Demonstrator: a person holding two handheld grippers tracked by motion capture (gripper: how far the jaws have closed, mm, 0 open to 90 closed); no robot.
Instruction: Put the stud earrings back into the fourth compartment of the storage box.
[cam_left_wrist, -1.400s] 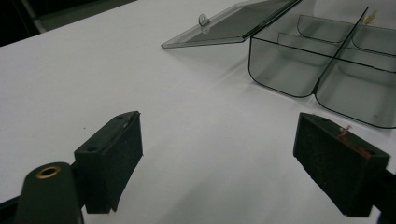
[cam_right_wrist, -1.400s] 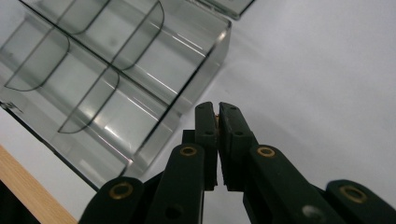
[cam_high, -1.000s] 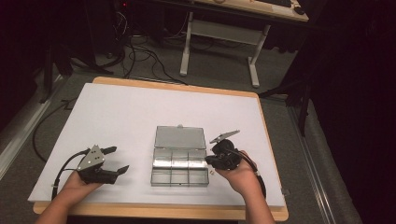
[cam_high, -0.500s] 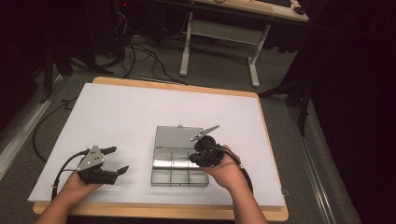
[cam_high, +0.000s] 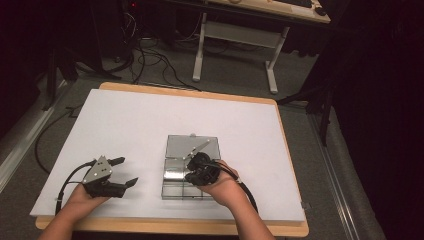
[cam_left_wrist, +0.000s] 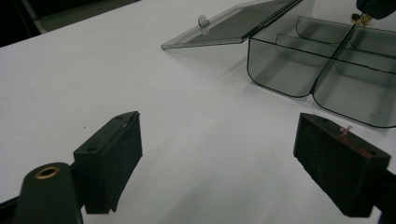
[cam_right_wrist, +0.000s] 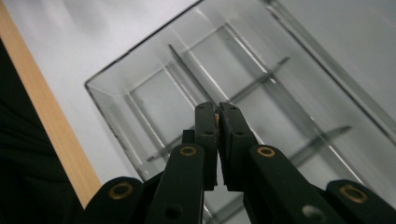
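Right gripper (cam_high: 194, 167) hangs over the clear compartment box (cam_high: 172, 186), jaws pressed nearly together with a tiny brownish bit (cam_right_wrist: 216, 117) pinched between the tips (too small to name; could be a small part, can't confirm). Box sits on the white mat of the desk (cam_high: 150, 115) near the front edge, lid (cam_high: 192, 145) swung open toward the far side; compartments look empty in the right gripper view. Left gripper (cam_high: 121, 173) rests to the left of the box on the mat, jaws spread wide, holding nothing, well apart from the box wall.

Risks, as judgement:
- pinch is at the very tips, so the bit could slip or flick out if the hand tilts.
- release too high and it may bounce over a divider into the wrong cell.
- nothing steadies the box (light plastic), so a nudge from the jaws could slide it.
- jaws could clip a divider while descending.
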